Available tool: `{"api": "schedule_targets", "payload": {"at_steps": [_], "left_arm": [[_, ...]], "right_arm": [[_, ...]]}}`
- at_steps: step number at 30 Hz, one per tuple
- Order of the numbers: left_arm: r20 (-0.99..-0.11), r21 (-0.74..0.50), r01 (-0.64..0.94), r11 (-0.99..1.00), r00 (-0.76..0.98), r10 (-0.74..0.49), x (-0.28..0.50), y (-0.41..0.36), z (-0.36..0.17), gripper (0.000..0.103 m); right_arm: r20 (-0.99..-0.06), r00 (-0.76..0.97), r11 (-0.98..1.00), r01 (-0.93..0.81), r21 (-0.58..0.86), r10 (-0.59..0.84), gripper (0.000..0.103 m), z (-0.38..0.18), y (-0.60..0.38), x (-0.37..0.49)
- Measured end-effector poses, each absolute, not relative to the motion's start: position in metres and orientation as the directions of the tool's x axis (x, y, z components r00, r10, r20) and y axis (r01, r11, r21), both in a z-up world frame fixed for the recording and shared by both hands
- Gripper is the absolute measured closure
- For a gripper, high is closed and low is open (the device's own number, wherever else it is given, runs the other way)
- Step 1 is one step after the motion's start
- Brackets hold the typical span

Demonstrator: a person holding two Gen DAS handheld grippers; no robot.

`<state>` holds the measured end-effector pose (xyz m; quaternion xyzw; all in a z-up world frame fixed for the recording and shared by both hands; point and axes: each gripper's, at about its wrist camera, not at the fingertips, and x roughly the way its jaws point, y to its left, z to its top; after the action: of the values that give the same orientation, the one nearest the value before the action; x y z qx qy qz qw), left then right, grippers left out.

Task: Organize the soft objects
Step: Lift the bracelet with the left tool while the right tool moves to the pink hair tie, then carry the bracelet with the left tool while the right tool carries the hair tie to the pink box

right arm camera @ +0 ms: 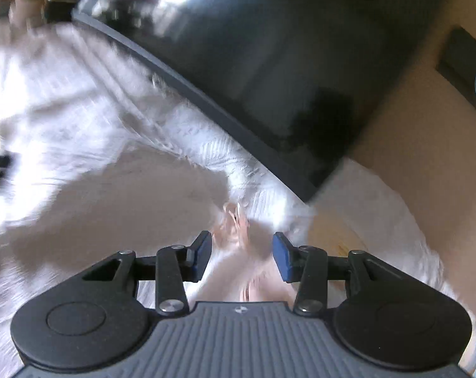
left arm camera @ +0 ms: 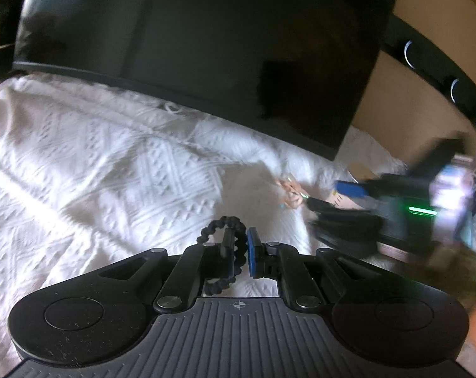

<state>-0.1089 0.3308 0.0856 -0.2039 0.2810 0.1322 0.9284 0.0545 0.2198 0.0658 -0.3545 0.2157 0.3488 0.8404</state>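
My left gripper (left arm camera: 241,252) is shut on a black beaded hair tie (left arm camera: 220,225), whose loop sticks up past the fingers, above a white textured bedspread (left arm camera: 96,163). A small peach scrunchie (left arm camera: 290,193) lies on the spread ahead to the right. My right gripper (left arm camera: 338,197) shows blurred at the right of the left wrist view, open, just right of the scrunchie. In the right wrist view my right gripper (right arm camera: 242,253) is open, and the peach scrunchie (right arm camera: 233,223) lies blurred between and just beyond its fingertips.
A large dark monitor (left arm camera: 206,47) stands on the spread behind everything and fills the back of both views (right arm camera: 285,63). A tan wall (right arm camera: 411,141) and a black rack with hooks (left arm camera: 452,85) are at the right.
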Motion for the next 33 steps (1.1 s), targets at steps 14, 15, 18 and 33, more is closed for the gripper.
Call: {"api": "schedule_targets", "payload": {"at_steps": [14,15,18,33], "left_arm": [[-0.596,-0.308,-0.427,0.850,0.783,0.178,-0.136,0.342,0.085,0.092],[-0.598,-0.304,-0.427,0.852,0.782,0.178,-0.136,0.342,0.086,0.092],[-0.599,-0.300,-0.422,0.856,0.781,0.176,-0.133,0.343,0.086,0.092],[-0.594,-0.308,-0.314,0.898,0.801,0.076,-0.111,0.319,0.085,0.092]], "right_arm": [[-0.656,0.694,0.403,-0.714,-0.573,0.297,0.064,0.020,0.285,0.088],[-0.651,0.697,0.408,-0.711,-0.573,0.301,0.064,0.018,0.285,0.089],[-0.678,0.670,0.398,-0.735,-0.549,0.302,0.083,0.019,0.288,0.090],[-0.621,0.538,0.457,-0.836,-0.305,0.570,0.092,0.130,0.182,0.022]]}}
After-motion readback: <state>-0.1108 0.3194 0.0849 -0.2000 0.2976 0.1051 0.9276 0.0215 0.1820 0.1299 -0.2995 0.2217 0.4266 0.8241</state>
